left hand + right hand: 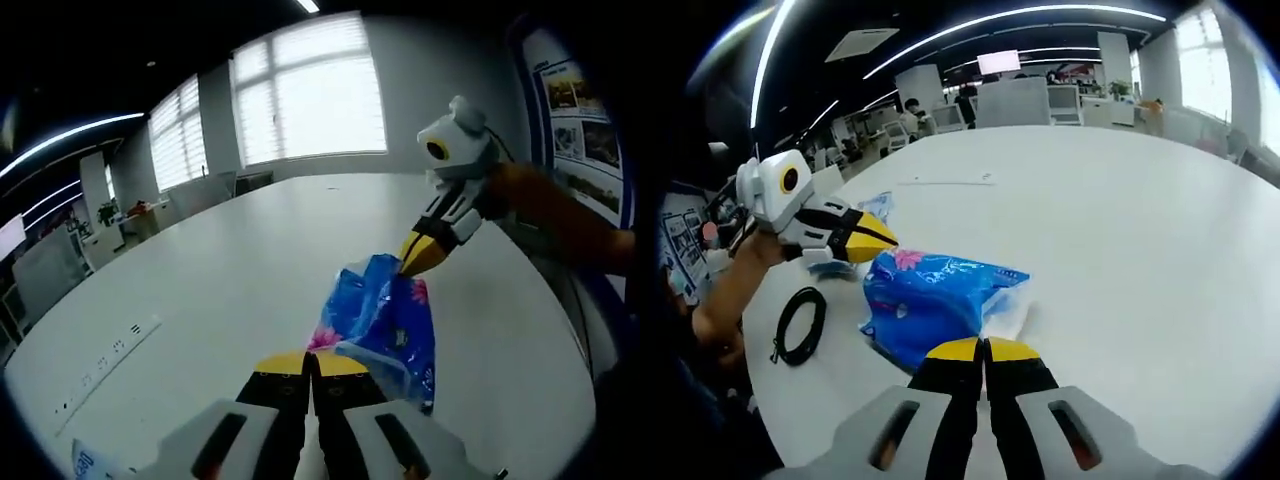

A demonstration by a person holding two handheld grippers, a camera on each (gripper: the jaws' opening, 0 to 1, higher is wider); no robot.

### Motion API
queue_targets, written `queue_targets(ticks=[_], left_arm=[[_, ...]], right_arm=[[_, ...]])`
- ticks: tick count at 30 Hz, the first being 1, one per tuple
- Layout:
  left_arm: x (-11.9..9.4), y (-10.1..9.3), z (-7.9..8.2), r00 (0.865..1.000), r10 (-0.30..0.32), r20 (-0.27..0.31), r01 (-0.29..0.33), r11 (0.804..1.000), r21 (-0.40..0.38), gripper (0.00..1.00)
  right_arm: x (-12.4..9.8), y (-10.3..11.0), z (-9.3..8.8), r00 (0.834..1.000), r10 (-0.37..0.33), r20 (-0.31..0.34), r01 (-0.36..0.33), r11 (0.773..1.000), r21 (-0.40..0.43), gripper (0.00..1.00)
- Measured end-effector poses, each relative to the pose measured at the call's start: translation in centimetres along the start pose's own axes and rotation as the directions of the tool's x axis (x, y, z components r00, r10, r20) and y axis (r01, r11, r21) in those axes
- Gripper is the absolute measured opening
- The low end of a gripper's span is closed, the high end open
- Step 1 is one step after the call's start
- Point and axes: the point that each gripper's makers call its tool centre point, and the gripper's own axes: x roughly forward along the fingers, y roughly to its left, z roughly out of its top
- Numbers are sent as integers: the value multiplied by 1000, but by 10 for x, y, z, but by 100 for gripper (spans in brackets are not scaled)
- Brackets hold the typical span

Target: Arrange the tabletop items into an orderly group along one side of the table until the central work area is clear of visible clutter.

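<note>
Lying on the white desk (1120, 230), the blue packet (925, 305) is a soft plastic pack printed with pink flowers. It sits between the two grippers, its long axis running roughly from one gripper to the other. In the left gripper view the blue packet (385, 325) stretches from just ahead of the left gripper (312, 368) up and away toward the right gripper (420, 262). The right gripper's yellow tips meet the packet's far end there, jaws drawn together; whether they pinch the film or only touch it cannot be told. In the right gripper view the right gripper (983, 350), jaws pressed together, sits at the packet's near edge, where a clear flap of wrapping shows. Across the packet, the left gripper (878, 240) comes in from the left, jaws together, its tips just beside the packet's far upper corner; contact there cannot be told. In its own view the left gripper's jaws are likewise together at the packet's near corner.

Both grippers are therefore about equally near, one at each end of the long axis. A move to shift the packet toward the desk's side would probably run crosswise to that axis, judging by the layout.

A coiled black cable (798, 325) lies near the desk edge, beside the packet. A white power strip (105, 365) lies well apart along another edge.
</note>
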Motion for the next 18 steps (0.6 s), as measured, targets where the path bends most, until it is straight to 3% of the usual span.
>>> queue_targets(ticks=[10, 18], left_arm=[[3, 1, -4, 1000, -3, -13, 3, 1000, 8, 0], [-4, 6, -6, 999, 22, -29, -21, 999, 30, 3]], right_arm=[[3, -8, -5, 1000, -20, -15, 20, 1000, -14, 0], [-3, -9, 2, 999, -43, 14, 44, 998, -52, 5]])
